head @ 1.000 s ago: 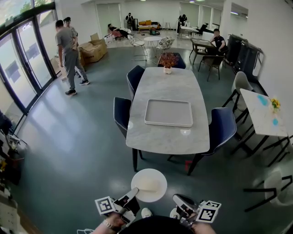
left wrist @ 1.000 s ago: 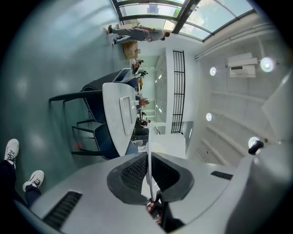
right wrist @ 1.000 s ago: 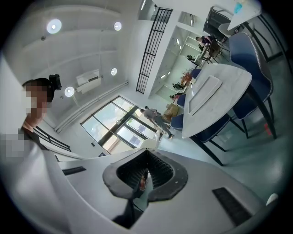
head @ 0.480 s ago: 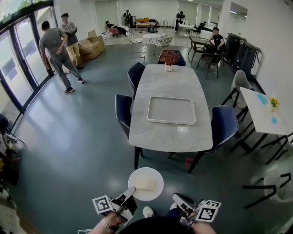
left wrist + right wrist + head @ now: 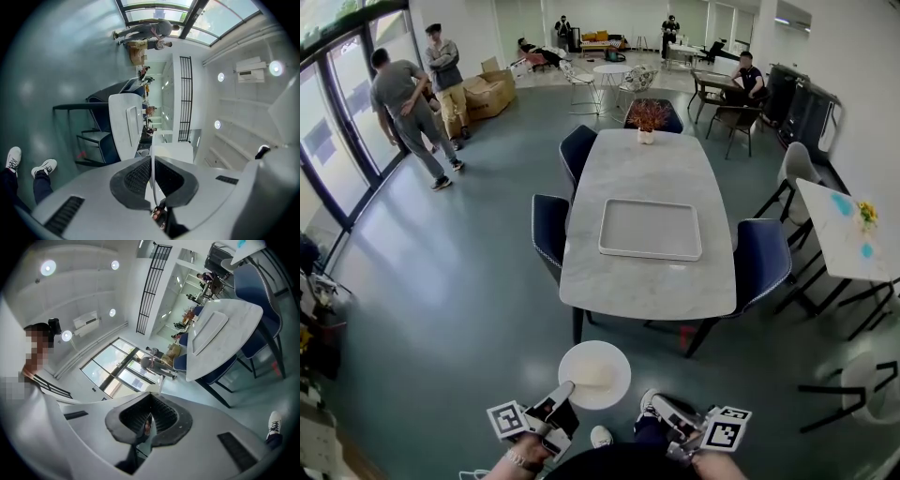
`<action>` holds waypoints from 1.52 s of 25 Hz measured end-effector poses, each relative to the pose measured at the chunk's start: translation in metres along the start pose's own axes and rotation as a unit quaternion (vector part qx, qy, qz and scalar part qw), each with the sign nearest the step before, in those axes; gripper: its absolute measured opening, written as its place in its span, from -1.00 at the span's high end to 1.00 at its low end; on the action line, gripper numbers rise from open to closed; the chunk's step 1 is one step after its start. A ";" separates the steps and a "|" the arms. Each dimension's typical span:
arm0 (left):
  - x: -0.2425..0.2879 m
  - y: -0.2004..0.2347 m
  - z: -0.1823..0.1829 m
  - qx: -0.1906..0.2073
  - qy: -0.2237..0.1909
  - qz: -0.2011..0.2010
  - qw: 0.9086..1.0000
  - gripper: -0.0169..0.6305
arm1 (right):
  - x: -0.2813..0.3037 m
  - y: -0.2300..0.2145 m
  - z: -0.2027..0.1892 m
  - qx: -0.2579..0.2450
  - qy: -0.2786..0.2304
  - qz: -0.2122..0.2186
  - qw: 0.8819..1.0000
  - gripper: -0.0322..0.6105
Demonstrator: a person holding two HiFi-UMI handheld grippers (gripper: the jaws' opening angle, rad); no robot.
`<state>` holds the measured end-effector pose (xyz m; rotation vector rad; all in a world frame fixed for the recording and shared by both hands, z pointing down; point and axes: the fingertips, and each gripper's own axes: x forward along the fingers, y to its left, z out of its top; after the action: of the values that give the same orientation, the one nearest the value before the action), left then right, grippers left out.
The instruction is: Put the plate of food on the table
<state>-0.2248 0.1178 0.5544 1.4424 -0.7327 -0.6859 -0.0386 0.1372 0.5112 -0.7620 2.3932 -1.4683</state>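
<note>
The plate was white and round, with some pale food on it. It was up in the air over the gray floor, not on the table. It was near the table's 6 o'clock end, but not touching it.

The left gripper held the plate at about 7 o'clock on its rim. In the left gripper view, the left gripper had its two dark pads squeezed tight on the thin white edge of the plate.

The right gripper was at about 4 o'clock from the plate, close to it but not touching. In the right gripper view, the right gripper had its jaws pulled together with nothing between them.

The table was long and pale. A flat white tray lay in the middle of it. A small pot of reddish flowers stood at its 12 o'clock end. Dark blue chairs stood at the table's 9 o'clock side, and one more blue chair at its 3 o'clock side.

Far off, at about 10 o'clock, two people stood by the big windows.
</note>
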 end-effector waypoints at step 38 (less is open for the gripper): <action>0.221 -0.020 -0.019 0.036 -0.024 0.015 0.999 0.89 | -0.028 -0.107 0.189 0.020 0.011 0.050 0.999 0.86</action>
<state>-0.0738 -0.0450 0.5408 1.4818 -0.8220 -0.6789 0.1028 -0.0302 0.5146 -0.6116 2.3740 -1.4875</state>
